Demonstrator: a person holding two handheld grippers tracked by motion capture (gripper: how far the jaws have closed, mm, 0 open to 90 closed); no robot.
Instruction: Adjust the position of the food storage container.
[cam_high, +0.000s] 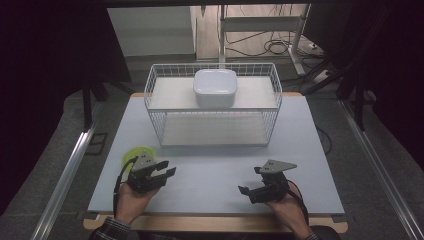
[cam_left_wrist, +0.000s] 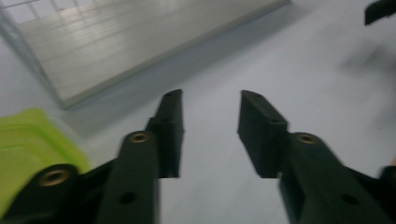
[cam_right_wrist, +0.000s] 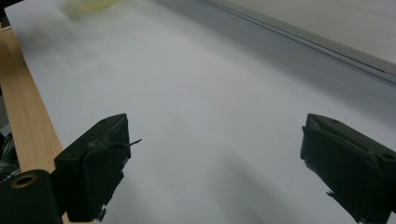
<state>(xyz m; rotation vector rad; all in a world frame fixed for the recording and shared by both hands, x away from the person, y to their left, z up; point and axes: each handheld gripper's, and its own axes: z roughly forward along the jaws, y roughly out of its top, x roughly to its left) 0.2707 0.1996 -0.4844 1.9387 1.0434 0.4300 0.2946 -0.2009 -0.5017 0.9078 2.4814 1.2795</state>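
A flat lime-green plastic lid (cam_high: 134, 153) is seen lying on the pale grey bench (cam_high: 215, 175), just beyond and beside the left gripper (cam_high: 169, 167), whose jaws are held partly apart with nothing between them. The right gripper (cam_high: 248, 181) is held low over the bench with jaws spread wide and empty. A white wire basket (cam_high: 150, 95) with a white square bowl (cam_high: 215, 86) on its upper shelf is set at the far side.

Dim room, dark edges, blurred close views
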